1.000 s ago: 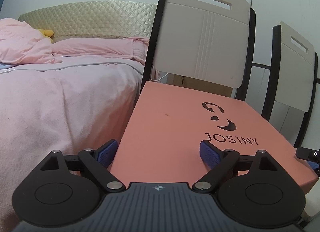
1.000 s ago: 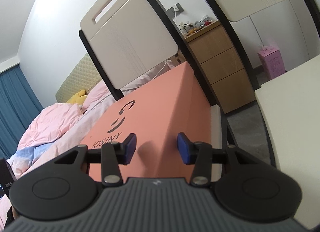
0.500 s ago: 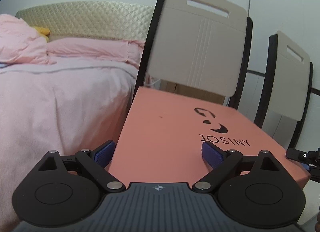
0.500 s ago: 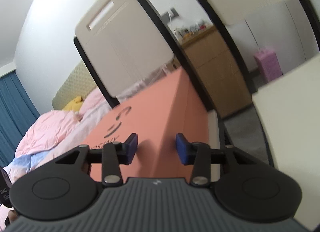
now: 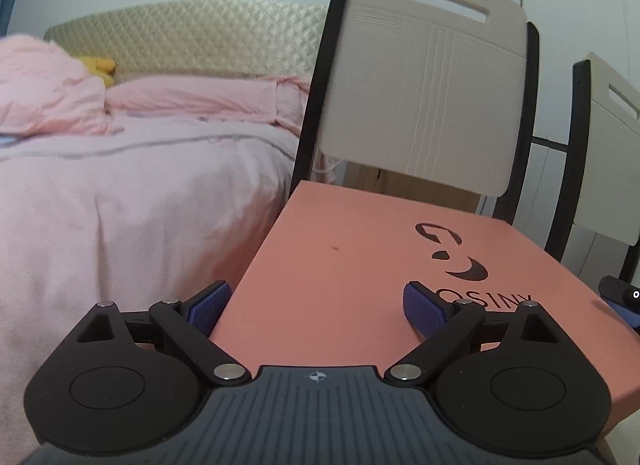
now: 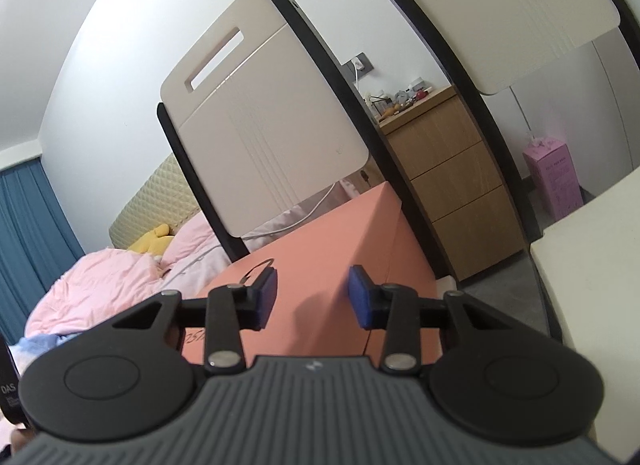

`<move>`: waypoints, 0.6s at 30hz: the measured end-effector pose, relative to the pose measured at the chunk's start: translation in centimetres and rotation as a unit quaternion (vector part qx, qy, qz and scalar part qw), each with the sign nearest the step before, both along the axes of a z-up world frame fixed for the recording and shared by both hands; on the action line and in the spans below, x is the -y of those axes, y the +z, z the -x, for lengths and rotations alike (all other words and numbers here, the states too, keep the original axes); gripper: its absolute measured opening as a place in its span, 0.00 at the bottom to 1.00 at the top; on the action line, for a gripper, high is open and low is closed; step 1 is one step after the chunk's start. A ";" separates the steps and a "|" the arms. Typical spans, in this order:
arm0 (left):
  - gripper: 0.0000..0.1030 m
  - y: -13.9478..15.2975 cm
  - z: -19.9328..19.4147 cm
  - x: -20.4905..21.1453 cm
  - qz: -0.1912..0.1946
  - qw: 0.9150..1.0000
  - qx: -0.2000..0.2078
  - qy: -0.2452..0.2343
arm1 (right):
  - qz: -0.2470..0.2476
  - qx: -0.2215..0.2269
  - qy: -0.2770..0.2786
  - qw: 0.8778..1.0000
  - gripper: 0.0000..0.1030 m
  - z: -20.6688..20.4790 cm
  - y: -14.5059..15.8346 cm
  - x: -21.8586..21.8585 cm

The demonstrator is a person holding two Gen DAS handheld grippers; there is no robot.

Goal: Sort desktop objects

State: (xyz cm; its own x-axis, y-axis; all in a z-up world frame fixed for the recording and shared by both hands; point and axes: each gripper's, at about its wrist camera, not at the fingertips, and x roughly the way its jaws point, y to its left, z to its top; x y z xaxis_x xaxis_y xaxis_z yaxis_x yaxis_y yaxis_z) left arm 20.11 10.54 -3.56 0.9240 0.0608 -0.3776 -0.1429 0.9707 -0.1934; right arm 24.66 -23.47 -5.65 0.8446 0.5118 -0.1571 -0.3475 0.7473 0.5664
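Observation:
A salmon-pink box printed JOSINY rests on a chair seat; it also shows in the right wrist view. My left gripper is wide open at the box's near left corner, its left pad off the left edge and its right pad over the lid. My right gripper is open over the box's near right edge, with one pad over the lid and the other over the right side. Neither holds anything.
A beige chair back rises behind the box, a second chair to its right. A bed with pink covers lies left. A wooden drawer unit, a pink carton and a white tabletop are at the right.
Both grippers have shifted a little over the box; the right wrist view has pulled back and tilted, showing more of the chair back. The jaws stay open.

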 end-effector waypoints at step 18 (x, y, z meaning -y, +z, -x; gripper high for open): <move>0.92 -1.0 3.1 -1.2 0.052 0.999 0.003 -0.008 | -0.085 -0.064 0.094 0.990 0.84 0.5 -3.1 2.9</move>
